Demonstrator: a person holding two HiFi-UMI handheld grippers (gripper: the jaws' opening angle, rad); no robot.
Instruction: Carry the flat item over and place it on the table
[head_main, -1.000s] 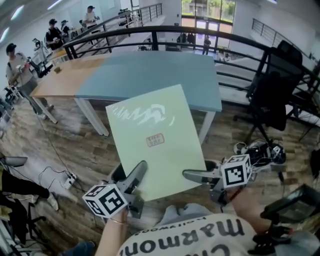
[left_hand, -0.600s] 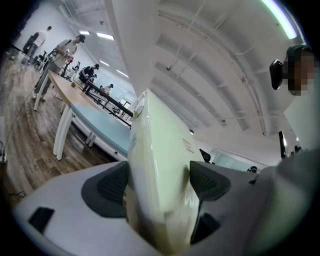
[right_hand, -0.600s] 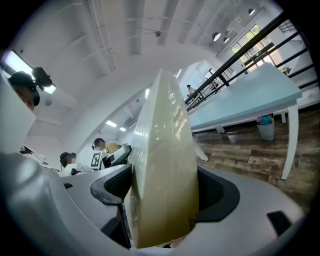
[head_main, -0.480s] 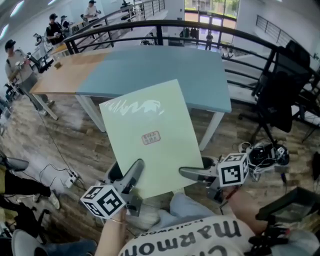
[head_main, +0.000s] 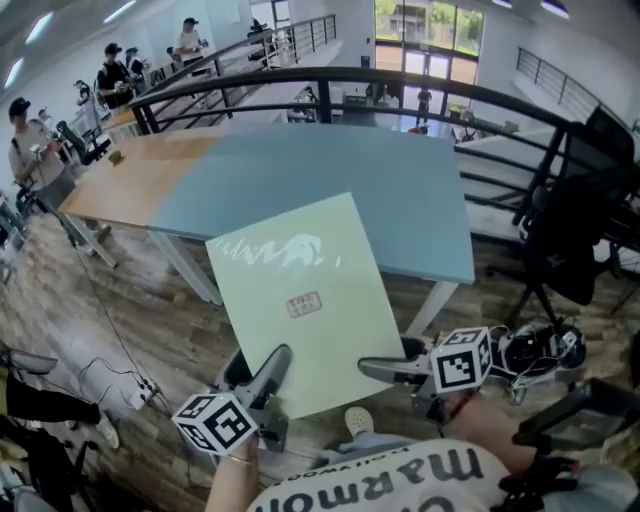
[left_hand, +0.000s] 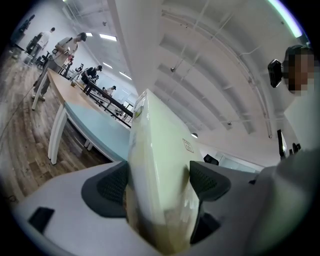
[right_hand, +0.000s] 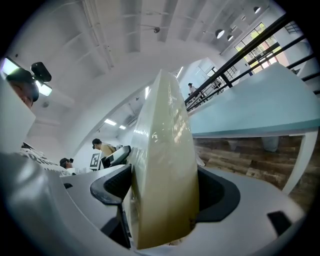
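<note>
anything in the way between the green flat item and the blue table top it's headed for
Nothing visible does. The flat item, clamped at its near edge by the left tool and the right tool, hangs in the air by the table's front edge, and the blue top ahead looks bare.

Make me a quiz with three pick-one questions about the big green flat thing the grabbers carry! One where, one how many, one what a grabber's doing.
1. Where is the pale green flat sheet relative to the blue-topped table?
A) lying on it B) under it C) held in the air near its edge
2. How many grippers clamp the sheet?
A) two B) one C) none
3. The left gripper is:
A) wide open, empty B) shut on the sheet C) shut on nothing
Answers: 1 C, the wooden floor shows beneath it; 2 A, the right gripper clamps it too; 3 B, its jaws press both faces.
</note>
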